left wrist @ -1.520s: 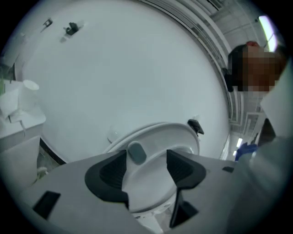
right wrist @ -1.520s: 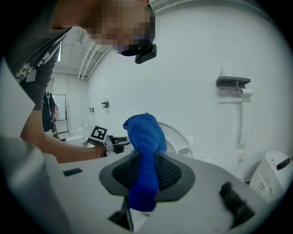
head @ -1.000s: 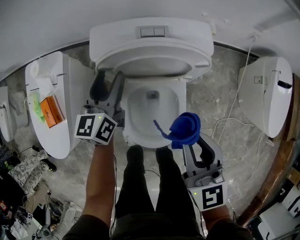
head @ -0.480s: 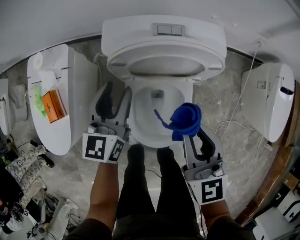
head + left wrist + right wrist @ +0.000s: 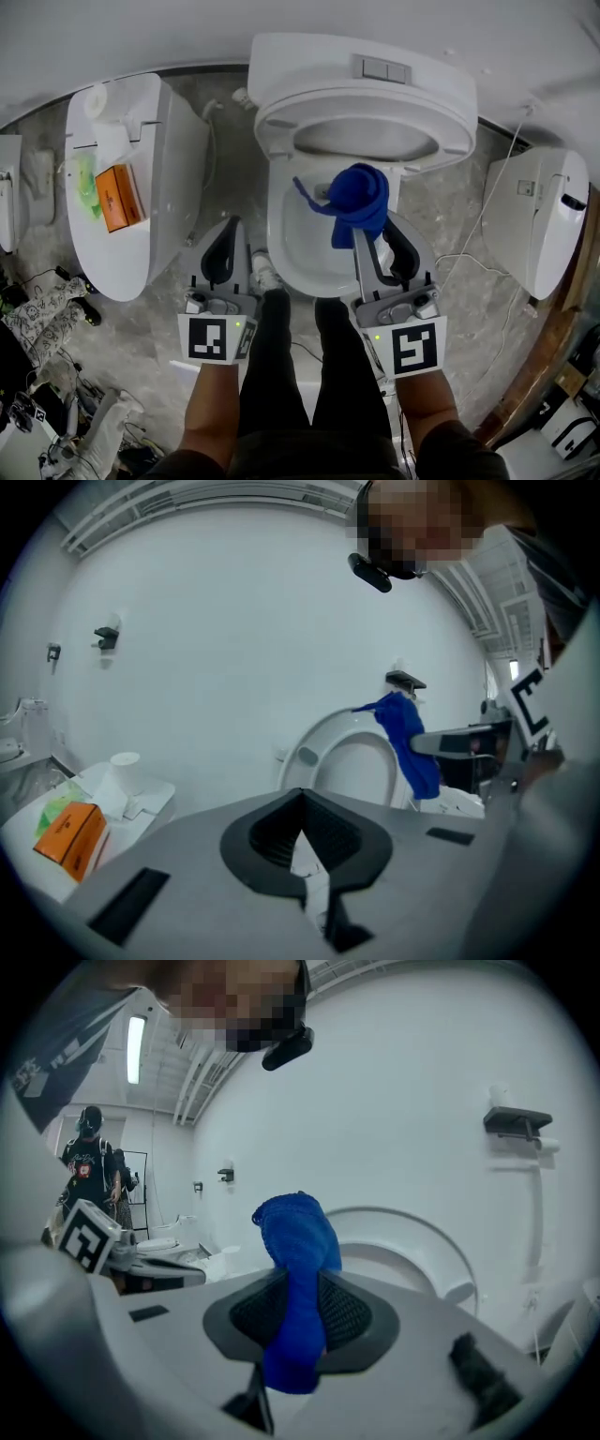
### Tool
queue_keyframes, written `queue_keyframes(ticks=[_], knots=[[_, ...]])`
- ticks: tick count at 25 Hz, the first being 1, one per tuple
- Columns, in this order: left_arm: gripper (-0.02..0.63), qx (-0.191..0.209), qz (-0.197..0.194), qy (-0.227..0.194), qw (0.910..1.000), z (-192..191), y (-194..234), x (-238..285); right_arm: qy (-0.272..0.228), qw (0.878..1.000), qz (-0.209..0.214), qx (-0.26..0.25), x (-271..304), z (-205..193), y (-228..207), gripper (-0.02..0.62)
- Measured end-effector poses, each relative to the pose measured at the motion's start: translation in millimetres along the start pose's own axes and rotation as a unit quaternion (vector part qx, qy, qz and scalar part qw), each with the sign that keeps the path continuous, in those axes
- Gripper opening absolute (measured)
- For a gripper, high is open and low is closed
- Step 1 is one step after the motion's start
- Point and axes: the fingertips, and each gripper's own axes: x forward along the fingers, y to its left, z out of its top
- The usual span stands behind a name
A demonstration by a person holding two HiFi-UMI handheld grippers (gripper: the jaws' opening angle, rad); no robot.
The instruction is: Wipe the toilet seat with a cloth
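1. While the person stands facing the toilet [image 5: 275, 234], a white unit [image 5: 164, 187] at far left bears an orange box [image 5: 114, 197] and a paper roll [image 5: 94, 98].
2. Left gripper [image 5: 228, 230]: beside the bowl's left flank, over the marble floor [image 5: 232, 169]. Its jaws have just closed and now press together with nothing between them.
3. Toilet seat [image 5: 277, 131]: raised, leaning back against the cistern [image 5: 375, 67], so the bowl stands open.
4. Blue cloth [image 5: 356, 202]: bunched and pinched between the jaws of the right gripper [image 5: 380, 239], with one end trailing behind the pads. It is held over the bowl's right half, just in front of the raised seat. Whether it touches the seat cannot be told.
5. A second white unit [image 5: 539, 216] stands at far right, with a white cable [image 5: 473, 220] trailing beside it.
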Motion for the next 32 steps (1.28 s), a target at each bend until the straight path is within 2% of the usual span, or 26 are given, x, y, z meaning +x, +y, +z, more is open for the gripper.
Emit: queue_keyframes(ticks=[7, 12, 16, 19, 22, 28, 32], knots=[[0.008, -0.008, 0.006, 0.019, 0.9998, -19.3, 16.5, -33.0, -0.02, 1.0, 0.005, -0.022, 64.5, 12.8, 23.6, 0.089], [0.008, -0.032, 0.003, 0.035, 0.9989, -32.5, 24.9, -42.8, 0.003, 0.999, 0.013, -0.038, 94.1, 11.6, 31.8, 0.089], [0.008, -0.006, 0.003, 0.046, 0.9989, -41.6, 25.6, -48.0, 0.003, 0.999, -0.02, -0.042, 110.5, 22.0, 14.7, 0.089], [0.008, 0.008, -0.004, 0.048, 0.9988, -43.7, 18.8, -48.8, -0.003, 0.997, -0.044, -0.06, 113.5, 32.3, -4.7, 0.088], [0.008, 0.001, -0.004, 0.053, 0.9986, -44.2, 13.8, -46.9, -0.009, 0.994, -0.051, -0.092, 111.4, 38.3, -11.8, 0.087], [0.008, 0.013, -0.014, 0.056, 0.9982, -46.0, 3.7, -39.2, -0.01, 0.995, -0.065, -0.08, 100.9, 44.1, -29.5, 0.089], [0.008, 0.016, -0.021, 0.066, 0.9974, -54.2, -2.8, -34.5, -0.004, 0.993, -0.07, -0.097, 90.1, 44.7, -46.9, 0.089]])
